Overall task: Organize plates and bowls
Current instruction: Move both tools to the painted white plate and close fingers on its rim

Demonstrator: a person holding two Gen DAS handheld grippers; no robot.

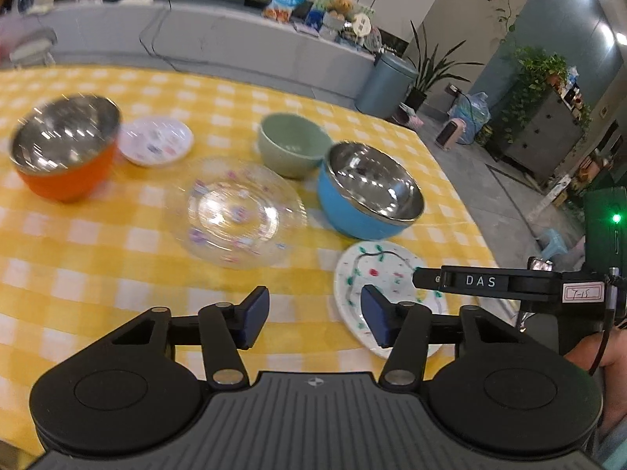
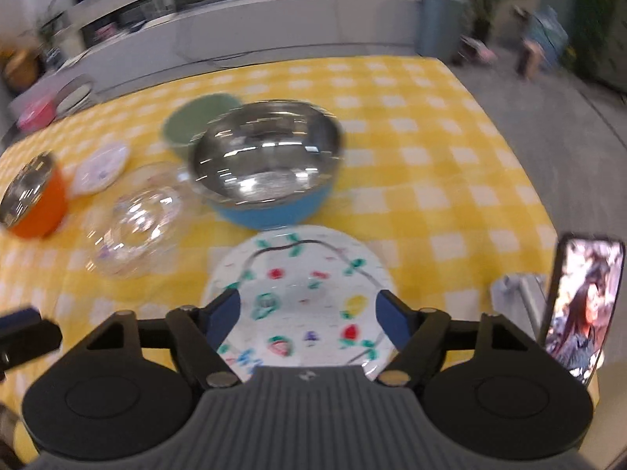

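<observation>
At the left of my left wrist view sits the orange bowl [image 1: 66, 149], then the clear glass plate [image 1: 235, 211], green bowl [image 1: 294, 143] and blue bowl [image 1: 368, 188]. My left gripper [image 1: 315, 319] hangs apart, empty, over the yellow checked cloth [image 1: 98, 266]. My right gripper [image 2: 307, 319] spreads above the painted plate [image 2: 298, 293], low centre, gripping nothing.

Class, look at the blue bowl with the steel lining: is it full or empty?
Empty. The blue bowl stands upright on the checked tablecloth, and its shiny steel inside shows only reflections, nothing in it.
</observation>
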